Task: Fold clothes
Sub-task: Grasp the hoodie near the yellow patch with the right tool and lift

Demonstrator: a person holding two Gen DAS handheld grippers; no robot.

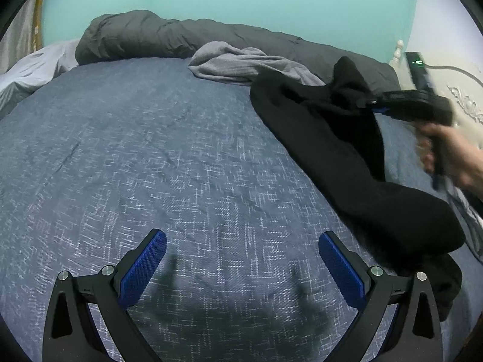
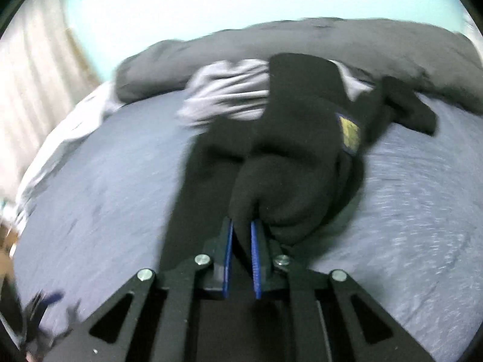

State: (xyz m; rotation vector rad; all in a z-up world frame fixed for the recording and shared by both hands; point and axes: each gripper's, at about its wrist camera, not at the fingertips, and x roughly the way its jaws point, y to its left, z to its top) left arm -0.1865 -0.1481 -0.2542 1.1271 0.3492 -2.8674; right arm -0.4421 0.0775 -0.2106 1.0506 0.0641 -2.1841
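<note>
The bed [image 1: 151, 150], under a blue-grey woven cover, carries everything here. A dark grey duvet [image 1: 145, 36] is bunched along its far edge, and a light grey garment [image 1: 238, 63] lies crumpled just in front of it.

The black garment [image 1: 332, 150] drapes along the bed's right side, from the far edge down toward the near right corner; its upper part is lifted off the cover. In the right wrist view it bears a small yellow label [image 2: 350, 132].

The right claw [image 2: 242, 232] points down at a slant toward the bed, its blue pads [image 2: 255, 259] drawn nearly together and pinching a fold of the black cloth. From the left wrist view a bare hand [image 1: 446, 157] grips its handle near the bed's right edge; the picture is smeared there, so exactly which part of the garment is pinched is hard to say.

The left claw [image 1: 241, 271] hangs tilted down over the near middle of the bed, jaws spread wide, nothing between them, well apart from the black garment.
</note>
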